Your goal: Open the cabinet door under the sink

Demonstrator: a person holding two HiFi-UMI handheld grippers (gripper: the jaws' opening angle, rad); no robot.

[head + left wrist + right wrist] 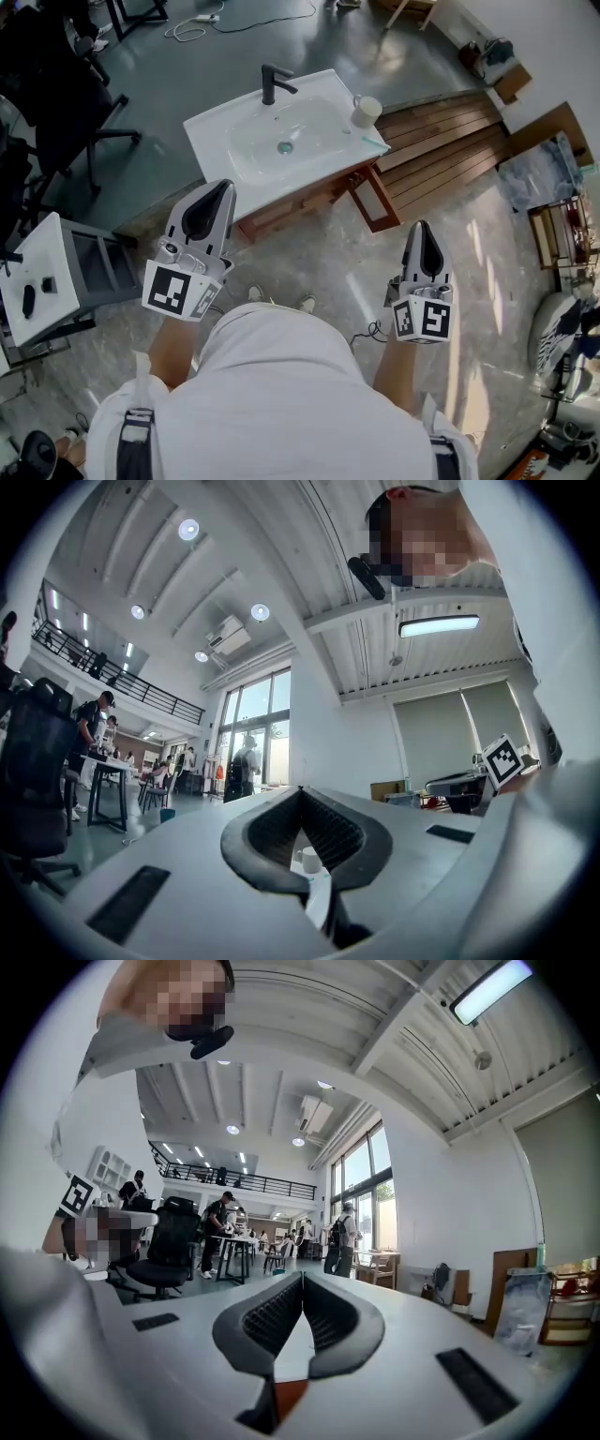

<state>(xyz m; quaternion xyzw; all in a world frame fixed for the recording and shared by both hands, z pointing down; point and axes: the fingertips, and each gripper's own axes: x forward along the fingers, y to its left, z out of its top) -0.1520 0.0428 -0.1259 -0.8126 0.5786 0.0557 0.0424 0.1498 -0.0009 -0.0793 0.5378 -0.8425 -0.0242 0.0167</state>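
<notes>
A grey floor runs into pale polished tiles, and in the gripper views the space is a tall hall with big windows, a balcony rail and people standing at desks far off. Seen from the head view, a white sink stands ahead of the person, with a black faucet at its far edge and a white cup on its right corner. The wooden cabinet sits beneath the sink. Only its front edge shows below the basin. At the cabinet's right end the cabinet door, a red-brown frame, stands out at an angle from the front. Brown wooden slats lie on the floor to the right of the sink. A black office chair is at the left, and nearer the person stands a small white surface carrying a few dark items.

Both grippers are held up in front of the person's white shirt, pointing toward the sink and well apart from it and from the cabinet door. The left gripper has its jaws together, tips meeting, and its own view shows the cup through the hollow between them. The right gripper also has its jaws together at the tips, clamped on no object.
</notes>
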